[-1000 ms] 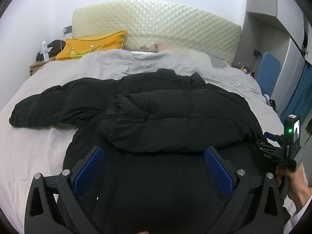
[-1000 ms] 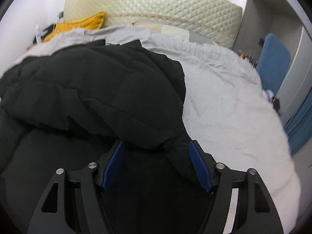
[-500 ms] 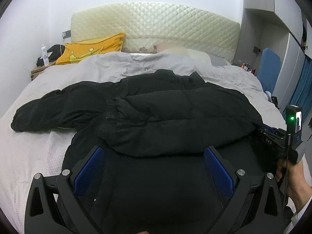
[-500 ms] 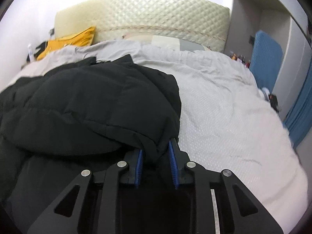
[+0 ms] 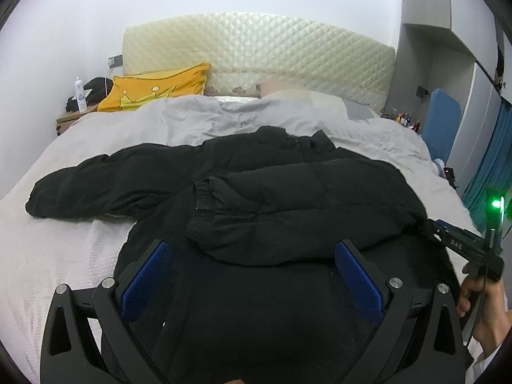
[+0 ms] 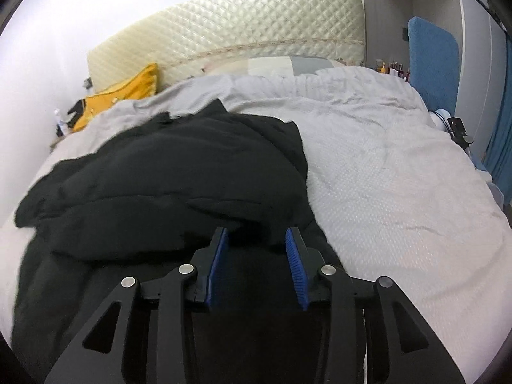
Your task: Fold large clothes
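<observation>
A black puffer jacket (image 5: 272,192) lies spread on the bed, its right sleeve folded across the chest and its left sleeve (image 5: 96,182) stretched out to the left. My left gripper (image 5: 252,256) is open and empty, hovering over the jacket's lower body. My right gripper (image 6: 257,240) is shut on a fold of the jacket (image 6: 179,185) at its right edge, with fabric bunched between the blue pads (image 6: 294,256). The right gripper also shows in the left wrist view (image 5: 460,243), at the jacket's right side.
The bed has a pale grey quilt (image 6: 400,176) and a cream padded headboard (image 5: 256,54). A yellow pillow (image 5: 153,91) lies at the back left by a nightstand with a bottle (image 5: 79,94). A blue chair (image 6: 432,64) and wardrobe stand to the right.
My right gripper closed on the jacket's right edge fold, and its jaws now stand a little wider around thicker fabric. The left gripper stayed open and drew back slightly.
</observation>
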`<state>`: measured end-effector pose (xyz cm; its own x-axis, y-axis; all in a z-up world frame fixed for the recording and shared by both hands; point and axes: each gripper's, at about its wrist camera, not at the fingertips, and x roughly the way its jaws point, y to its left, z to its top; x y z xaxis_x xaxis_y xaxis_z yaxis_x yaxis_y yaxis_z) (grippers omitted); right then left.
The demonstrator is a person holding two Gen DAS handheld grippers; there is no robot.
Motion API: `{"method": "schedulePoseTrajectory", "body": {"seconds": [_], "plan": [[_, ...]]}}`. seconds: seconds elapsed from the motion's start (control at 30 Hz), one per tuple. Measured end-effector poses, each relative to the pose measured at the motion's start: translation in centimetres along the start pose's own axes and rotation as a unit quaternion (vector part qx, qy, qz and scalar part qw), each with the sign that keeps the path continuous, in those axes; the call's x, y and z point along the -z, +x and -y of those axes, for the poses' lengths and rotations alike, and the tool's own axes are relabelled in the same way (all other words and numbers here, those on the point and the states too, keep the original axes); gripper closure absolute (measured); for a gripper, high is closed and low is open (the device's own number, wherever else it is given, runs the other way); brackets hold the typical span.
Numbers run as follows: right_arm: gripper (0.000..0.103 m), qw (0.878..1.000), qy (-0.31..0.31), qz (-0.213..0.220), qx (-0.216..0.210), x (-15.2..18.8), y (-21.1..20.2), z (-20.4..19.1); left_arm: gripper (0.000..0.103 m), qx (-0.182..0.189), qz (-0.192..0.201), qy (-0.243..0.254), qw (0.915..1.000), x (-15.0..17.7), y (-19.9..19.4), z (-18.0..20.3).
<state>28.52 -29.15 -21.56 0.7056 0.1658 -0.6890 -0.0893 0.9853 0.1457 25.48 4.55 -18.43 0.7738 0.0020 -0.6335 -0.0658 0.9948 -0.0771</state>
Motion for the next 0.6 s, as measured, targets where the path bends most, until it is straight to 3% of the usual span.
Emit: {"method": "schedulePoseTrajectory", "body": {"seconds": [0.23, 0.47, 0.53, 0.6], "plan": [[0.062, 0.998, 0.013, 0.042, -0.042, 0.2, -7.2, -2.8, 0.0, 0.004, 0.025, 0.002, 0.9997, -0.1, -4.1, 0.0], [0.061, 0.994, -0.003, 0.099, -0.041, 2.0, -13.9, -5.0, 0.0, 0.011, 0.036, 0.016, 0.9992, 1.1, -7.5, 0.2], [0.056, 0.993, 0.001, 0.112, -0.046, 2.7, -15.3, -5.3, 0.0, 0.02, 0.037, 0.019, 0.9989, 1.5, -8.3, 0.3], [0.043, 0.991, -0.001, 0.128, -0.044, 3.7, -16.8, -6.0, 0.0, 0.025, 0.04, 0.019, 0.9987, 2.0, -9.1, 0.4]]}}
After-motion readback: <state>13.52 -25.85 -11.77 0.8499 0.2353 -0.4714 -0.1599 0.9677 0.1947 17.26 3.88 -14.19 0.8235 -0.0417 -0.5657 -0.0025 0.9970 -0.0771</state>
